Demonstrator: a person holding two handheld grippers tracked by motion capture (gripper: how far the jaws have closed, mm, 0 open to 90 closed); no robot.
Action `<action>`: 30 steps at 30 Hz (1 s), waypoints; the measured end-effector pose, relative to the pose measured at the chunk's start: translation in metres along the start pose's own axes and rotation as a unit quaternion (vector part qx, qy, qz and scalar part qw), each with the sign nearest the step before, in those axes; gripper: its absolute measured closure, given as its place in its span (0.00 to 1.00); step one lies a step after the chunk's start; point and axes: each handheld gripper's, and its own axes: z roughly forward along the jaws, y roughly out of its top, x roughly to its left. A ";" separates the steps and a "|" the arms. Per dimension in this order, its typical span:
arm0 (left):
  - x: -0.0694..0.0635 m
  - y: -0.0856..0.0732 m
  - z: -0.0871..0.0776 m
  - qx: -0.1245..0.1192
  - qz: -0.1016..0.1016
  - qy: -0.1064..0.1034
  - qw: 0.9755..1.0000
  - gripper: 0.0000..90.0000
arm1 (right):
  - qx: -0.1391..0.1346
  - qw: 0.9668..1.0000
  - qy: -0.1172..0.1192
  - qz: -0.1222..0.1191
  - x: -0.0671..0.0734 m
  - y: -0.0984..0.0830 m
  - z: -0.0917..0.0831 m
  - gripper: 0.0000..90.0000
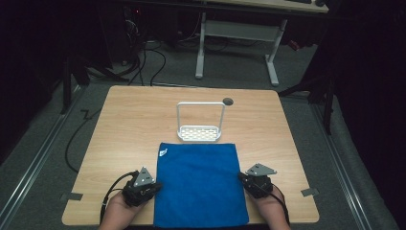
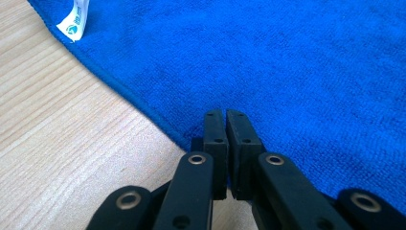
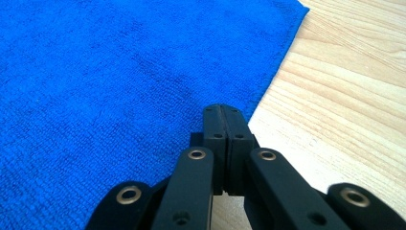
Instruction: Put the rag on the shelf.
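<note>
Lying flat on the near half of the wooden table (image 1: pixel 119 124), the blue cloth (image 1: pixel 198 184) hangs its near edge at the table's front. The left gripper (image 1: pixel 155 186) and right gripper (image 1: pixel 242 178), both pressed together on nothing, sit at its side edges. Bare wood surrounds the white rack (image 1: pixel 199 132) beyond.

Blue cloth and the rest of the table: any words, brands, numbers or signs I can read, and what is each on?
None can be read.
White tag sewn at the edge of the blue cloth: a round blue logo and a line of blue print, both too small and blurred to read.
White rack and table: no marking visible.
</note>
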 end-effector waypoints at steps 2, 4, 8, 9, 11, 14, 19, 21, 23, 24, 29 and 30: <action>0.001 0.000 0.000 -0.002 0.000 0.000 1.000 0.97 | -0.001 1.000 0.000 0.002 0.000 0.000 0.001 1.00; 0.001 -0.001 0.000 -0.004 -0.001 0.002 1.000 0.98 | -0.001 1.000 0.003 0.004 0.000 0.001 0.001 1.00; 0.006 -0.002 0.000 -0.007 -0.010 0.008 1.000 0.97 | 0.000 1.000 0.007 0.002 0.004 0.002 0.002 1.00; 0.007 -0.002 0.000 -0.007 -0.013 0.007 1.000 0.97 | 0.000 1.000 0.007 0.001 0.005 0.002 0.002 1.00; 0.008 -0.002 -0.001 -0.007 -0.014 0.007 1.000 0.97 | 0.000 1.000 0.008 -0.002 0.006 0.002 0.002 1.00; 0.008 -0.004 -0.002 -0.008 -0.015 0.008 1.000 0.97 | -0.001 1.000 0.009 -0.001 0.005 0.002 0.002 1.00; 0.008 -0.004 -0.002 -0.007 -0.017 0.007 1.000 0.97 | -0.001 1.000 0.011 0.000 0.005 0.002 0.001 0.99; 0.006 -0.003 -0.004 -0.012 -0.004 0.024 1.000 0.92 | -0.007 1.000 0.010 0.004 0.004 0.002 0.000 0.95; 0.009 -0.002 -0.008 -0.028 -0.016 0.035 0.999 0.88 | -0.015 1.000 0.008 0.014 0.002 0.002 -0.003 0.92; 0.011 -0.002 -0.010 -0.038 -0.026 0.038 0.998 0.87 | -0.022 1.000 0.007 0.017 0.000 0.003 -0.004 0.91; 0.020 -0.004 -0.011 -0.055 -0.063 0.054 0.995 0.76 | -0.034 0.999 0.001 0.035 -0.006 0.002 -0.007 0.81; 0.021 -0.003 -0.010 -0.057 -0.065 0.059 0.994 0.74 | -0.033 0.999 -0.002 0.038 -0.007 0.001 -0.006 0.80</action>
